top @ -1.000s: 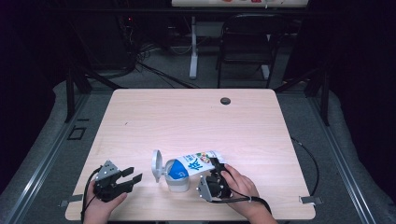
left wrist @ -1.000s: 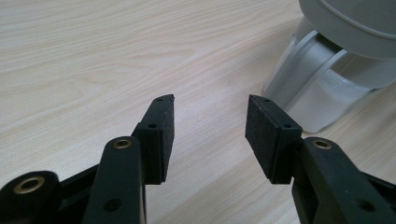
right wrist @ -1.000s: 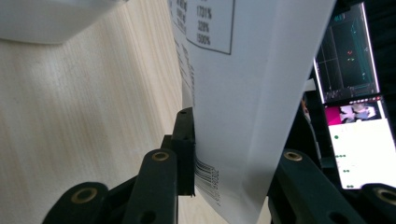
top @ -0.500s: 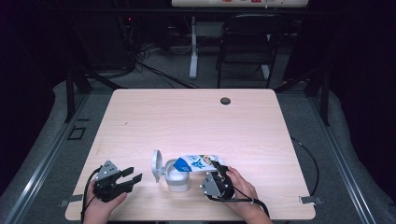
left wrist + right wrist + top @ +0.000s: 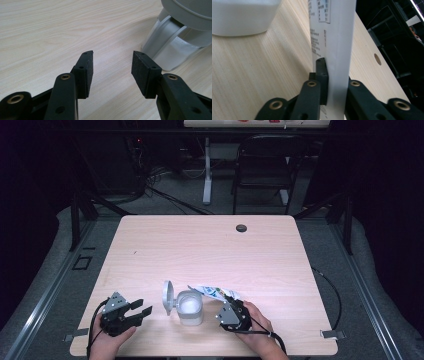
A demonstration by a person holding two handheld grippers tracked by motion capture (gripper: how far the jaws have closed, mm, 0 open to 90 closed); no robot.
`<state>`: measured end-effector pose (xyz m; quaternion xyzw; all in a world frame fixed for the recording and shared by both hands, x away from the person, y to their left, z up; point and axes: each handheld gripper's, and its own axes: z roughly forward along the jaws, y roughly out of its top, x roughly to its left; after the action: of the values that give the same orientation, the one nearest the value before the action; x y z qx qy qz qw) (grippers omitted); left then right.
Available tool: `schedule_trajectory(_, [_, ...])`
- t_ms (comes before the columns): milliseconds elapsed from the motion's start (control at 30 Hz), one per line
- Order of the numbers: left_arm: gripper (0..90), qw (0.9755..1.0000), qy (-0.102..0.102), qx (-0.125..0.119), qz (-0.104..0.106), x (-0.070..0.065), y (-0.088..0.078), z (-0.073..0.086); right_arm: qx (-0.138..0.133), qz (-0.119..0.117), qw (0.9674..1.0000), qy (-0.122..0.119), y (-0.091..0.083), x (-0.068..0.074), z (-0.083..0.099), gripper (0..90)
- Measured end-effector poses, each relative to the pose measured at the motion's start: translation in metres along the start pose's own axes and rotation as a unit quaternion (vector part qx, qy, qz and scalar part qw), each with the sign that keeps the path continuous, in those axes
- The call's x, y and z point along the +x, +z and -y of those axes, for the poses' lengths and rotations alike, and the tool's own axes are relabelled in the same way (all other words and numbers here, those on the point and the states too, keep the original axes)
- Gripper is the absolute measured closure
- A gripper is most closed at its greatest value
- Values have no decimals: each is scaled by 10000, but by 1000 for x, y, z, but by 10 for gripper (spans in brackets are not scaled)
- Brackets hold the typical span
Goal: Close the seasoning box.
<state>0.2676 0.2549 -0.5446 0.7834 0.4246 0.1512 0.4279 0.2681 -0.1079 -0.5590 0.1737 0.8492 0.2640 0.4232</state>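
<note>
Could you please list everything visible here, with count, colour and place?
Tub: one, white, lid hinged open to its left, near table edge, between the grippers.
Packet: one, white with printed text, clamped in the right gripper beside the tub.
Table: one, light wood, centre.
Cable hole: one, dark, far side of table.
Chair: one, black, beyond the table.
Left gripper: one, black, open and holding nothing, left of the tub.
Right gripper: one, black, jaws just closed onto the packet.
</note>
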Motion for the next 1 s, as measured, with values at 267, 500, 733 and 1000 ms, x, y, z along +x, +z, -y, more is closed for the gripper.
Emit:
schedule_trajectory(267, [527, 10000, 9, 8, -14, -1, 0, 0, -58, -107, 9996, 263, -1, -4, -1, 900])
schedule_trajectory(500, [527, 10000, 30, -3, -7, -1, 0, 0, -226, -272, 9957, 861, -2, -15, -1, 900])
schedule_trajectory(733, [526, 10000, 32, 18, -7, -1, 1, 0, -378, -502, 9836, 1691, 5, -26, 5, 900])
schedule_trajectory(1000, [526, 10000, 8, 18, 4, 0, 2, 1, -571, -654, 9553, 2826, 20, -38, 17, 899])
